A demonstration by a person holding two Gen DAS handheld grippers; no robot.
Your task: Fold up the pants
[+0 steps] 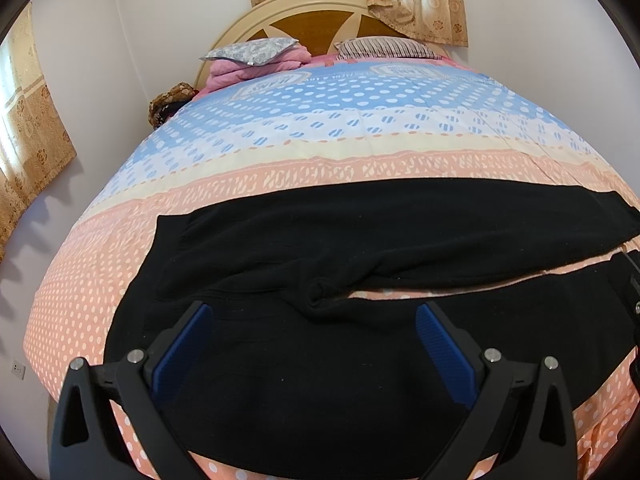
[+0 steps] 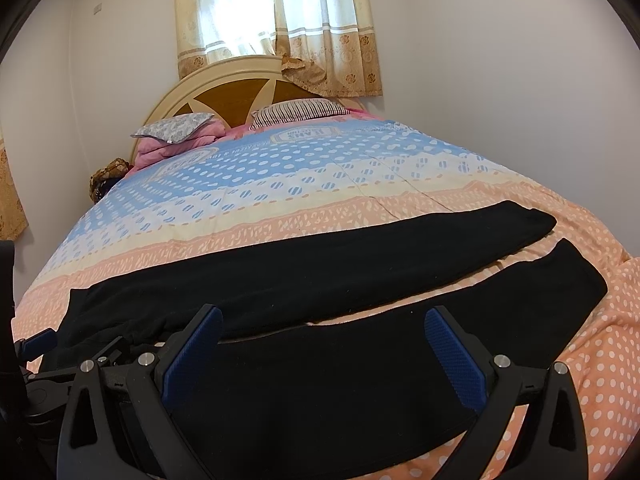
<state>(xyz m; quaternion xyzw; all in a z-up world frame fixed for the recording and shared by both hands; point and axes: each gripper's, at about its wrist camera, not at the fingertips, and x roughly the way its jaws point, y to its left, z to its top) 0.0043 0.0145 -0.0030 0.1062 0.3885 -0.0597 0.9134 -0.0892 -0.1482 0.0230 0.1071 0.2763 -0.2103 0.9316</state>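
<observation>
Black pants (image 1: 360,240) lie spread flat across the near part of the bed, waist to the left and both legs stretching right, with a strip of bedspread showing between the legs. My left gripper (image 1: 314,312) is open and empty, hovering over the near leg by the crotch. My right gripper (image 2: 323,320) is open and empty above the near leg (image 2: 360,380), further along toward the cuffs (image 2: 576,276). The left gripper (image 2: 40,340) shows at the left edge of the right wrist view.
The bed has a pink, cream and blue dotted bedspread (image 1: 320,128). Pillows (image 1: 252,52) and a folded pink blanket (image 1: 256,68) lie by the wooden headboard (image 1: 312,20). Curtains (image 2: 276,28) hang behind. A brown bundle (image 1: 172,100) sits at the bed's left side. Walls are close on both sides.
</observation>
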